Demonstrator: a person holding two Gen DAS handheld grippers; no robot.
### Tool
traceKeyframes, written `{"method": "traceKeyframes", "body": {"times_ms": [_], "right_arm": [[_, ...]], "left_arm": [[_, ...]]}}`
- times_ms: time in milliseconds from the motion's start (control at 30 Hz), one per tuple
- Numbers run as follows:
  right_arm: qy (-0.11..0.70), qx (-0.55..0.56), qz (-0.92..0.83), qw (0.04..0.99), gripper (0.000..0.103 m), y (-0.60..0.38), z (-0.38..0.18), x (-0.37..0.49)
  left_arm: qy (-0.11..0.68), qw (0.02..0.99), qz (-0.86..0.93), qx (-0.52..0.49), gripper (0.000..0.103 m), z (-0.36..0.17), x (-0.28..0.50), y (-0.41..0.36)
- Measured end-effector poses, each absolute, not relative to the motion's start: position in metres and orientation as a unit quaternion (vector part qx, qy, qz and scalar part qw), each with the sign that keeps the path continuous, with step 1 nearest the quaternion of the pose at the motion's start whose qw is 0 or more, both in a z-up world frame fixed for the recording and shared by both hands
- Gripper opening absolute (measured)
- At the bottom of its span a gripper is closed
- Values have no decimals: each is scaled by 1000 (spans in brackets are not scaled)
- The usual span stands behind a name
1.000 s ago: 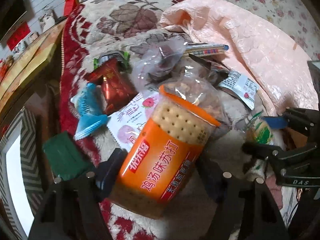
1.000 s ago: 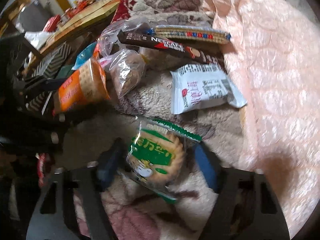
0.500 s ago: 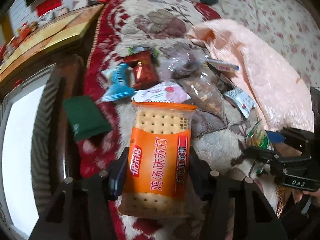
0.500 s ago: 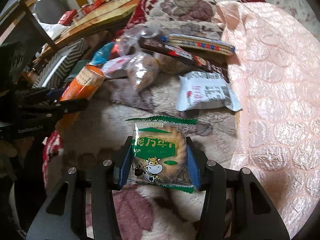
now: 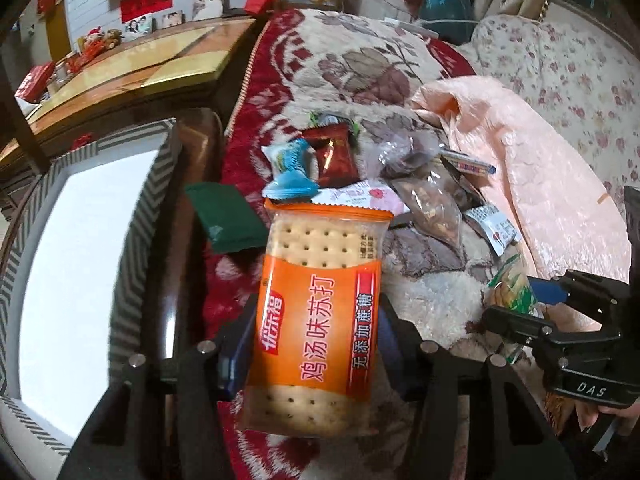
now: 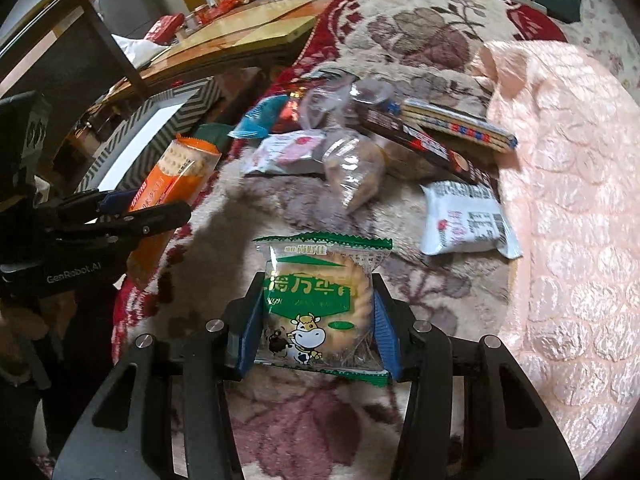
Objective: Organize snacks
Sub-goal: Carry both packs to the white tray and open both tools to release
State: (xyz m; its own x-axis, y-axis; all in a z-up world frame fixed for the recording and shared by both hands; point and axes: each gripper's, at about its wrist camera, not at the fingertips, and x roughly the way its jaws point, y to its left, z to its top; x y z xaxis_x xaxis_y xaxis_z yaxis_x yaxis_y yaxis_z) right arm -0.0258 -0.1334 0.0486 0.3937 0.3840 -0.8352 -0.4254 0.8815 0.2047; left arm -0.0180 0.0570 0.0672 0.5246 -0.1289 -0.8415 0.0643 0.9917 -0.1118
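Flowered bedding (image 6: 420,40) carries a loose snack pile (image 6: 360,152) — unsorted. Left claw (image 5: 316,344) grips crackers (image 5: 320,320), right claw (image 6: 316,328) a biscuit pack (image 6: 318,308) (neither placed).

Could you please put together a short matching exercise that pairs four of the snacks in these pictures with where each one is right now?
Things:
1. orange cracker pack
2. green cow biscuit packet
3. dark green packet
4. white packet with a barcode

Places:
A. lying on the blanket beside the pink quilt
B. clamped in the left gripper
C. lying by the red border of the blanket
D. clamped in the right gripper

Pairs: 1-B, 2-D, 3-C, 4-A
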Motion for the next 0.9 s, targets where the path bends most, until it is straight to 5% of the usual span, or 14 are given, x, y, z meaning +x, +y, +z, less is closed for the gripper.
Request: {"method": "traceKeyframes", "body": {"times_ms": [900], "right_arm": [[468, -69, 320, 821, 48, -38, 74, -19]], "left_arm": [[458, 884, 58, -75, 57, 92, -34, 140]]}}
